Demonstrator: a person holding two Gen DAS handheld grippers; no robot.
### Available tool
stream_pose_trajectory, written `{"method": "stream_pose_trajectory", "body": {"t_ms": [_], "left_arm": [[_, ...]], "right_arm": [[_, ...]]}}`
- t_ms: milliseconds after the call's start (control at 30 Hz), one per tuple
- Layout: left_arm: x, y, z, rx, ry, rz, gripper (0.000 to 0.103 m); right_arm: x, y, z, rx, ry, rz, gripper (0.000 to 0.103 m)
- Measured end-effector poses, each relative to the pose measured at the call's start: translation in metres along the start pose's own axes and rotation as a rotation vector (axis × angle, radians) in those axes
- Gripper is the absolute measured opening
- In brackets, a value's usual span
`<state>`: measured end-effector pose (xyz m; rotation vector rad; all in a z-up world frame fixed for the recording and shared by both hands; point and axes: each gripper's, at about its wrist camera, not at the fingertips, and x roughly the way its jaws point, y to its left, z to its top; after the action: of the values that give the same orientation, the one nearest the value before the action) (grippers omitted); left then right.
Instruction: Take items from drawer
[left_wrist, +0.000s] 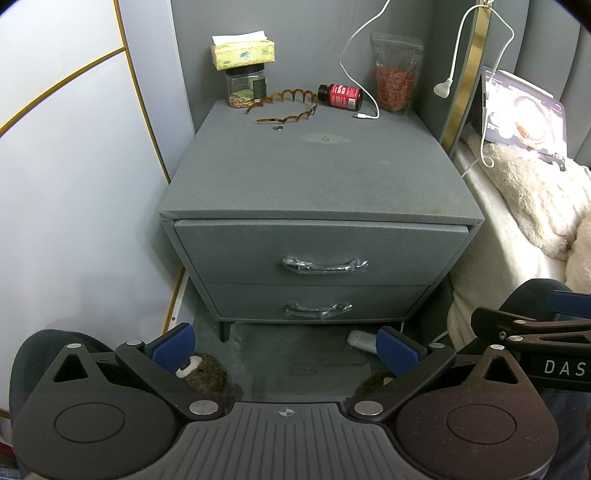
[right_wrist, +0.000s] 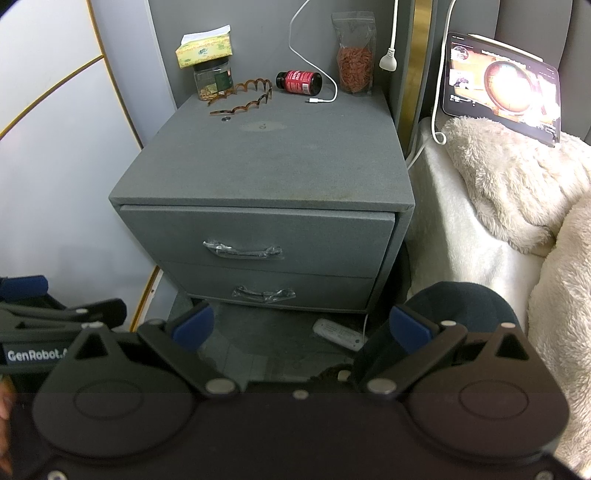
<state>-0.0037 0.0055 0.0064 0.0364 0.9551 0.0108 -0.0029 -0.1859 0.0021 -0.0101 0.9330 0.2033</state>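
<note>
Approach step: both drawers shut, top drawer (left_wrist: 321, 254) with its handle (left_wrist: 325, 265) ahead; left gripper (left_wrist: 286, 347) and right gripper (right_wrist: 303, 325) wide, empty, well back; next: grip handle, pull.

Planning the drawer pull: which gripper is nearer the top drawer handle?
Hard to call; both hang back, open. The left gripper faces the top drawer handle almost squarely; the right gripper sits off to its right.
</note>
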Motion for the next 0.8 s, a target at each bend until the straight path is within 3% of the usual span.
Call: {"method": "stream_pose_trajectory", "body": {"t_ms": [800], "left_arm": [[0.0034, 0.0006, 0.0036, 0.003, 0.005, 0.000, 0.103]], "right_arm": [[0.0018, -0.0017, 0.0001, 0.000, 0.003, 0.010, 0.103]]}}
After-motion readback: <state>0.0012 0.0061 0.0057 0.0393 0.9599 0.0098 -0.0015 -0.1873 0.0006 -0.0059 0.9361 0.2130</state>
